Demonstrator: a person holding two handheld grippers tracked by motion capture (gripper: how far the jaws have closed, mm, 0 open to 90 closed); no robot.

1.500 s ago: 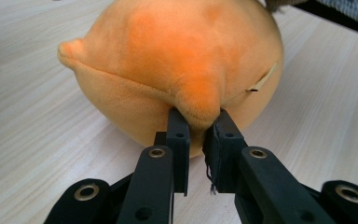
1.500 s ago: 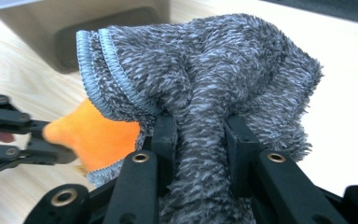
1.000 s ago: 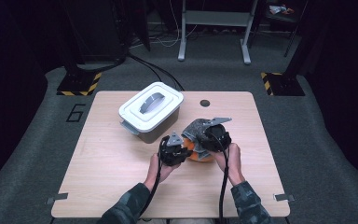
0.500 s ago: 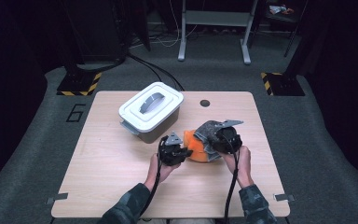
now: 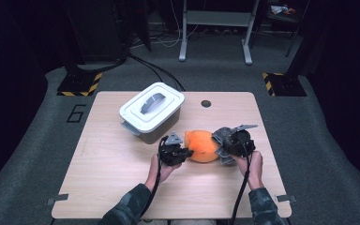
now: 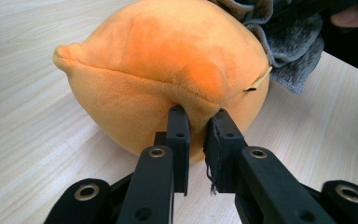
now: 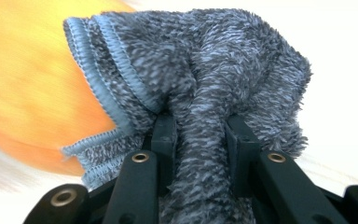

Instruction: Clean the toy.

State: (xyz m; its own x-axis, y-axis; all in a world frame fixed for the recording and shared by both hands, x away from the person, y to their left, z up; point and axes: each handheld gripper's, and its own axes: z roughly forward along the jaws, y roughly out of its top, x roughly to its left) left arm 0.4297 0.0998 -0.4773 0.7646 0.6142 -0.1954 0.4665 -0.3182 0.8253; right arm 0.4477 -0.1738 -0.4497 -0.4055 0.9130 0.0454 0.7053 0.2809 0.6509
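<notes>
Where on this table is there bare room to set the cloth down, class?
Free: the left side of the table, the near edge, and the far right corner past the hole. Crowded: the middle, where the box, plush and both grippers sit close.

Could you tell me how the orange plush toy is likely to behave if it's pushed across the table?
The orange plush toy looks soft: its fabric puckers where the left tongs pinch it, so it would probably dent rather than slide. Its rounded body might rock or roll. It seems light.

Bare table (image 5: 103, 183) lies open at near left; the lidded white box (image 5: 151, 112) blocks the far-left side.
</notes>
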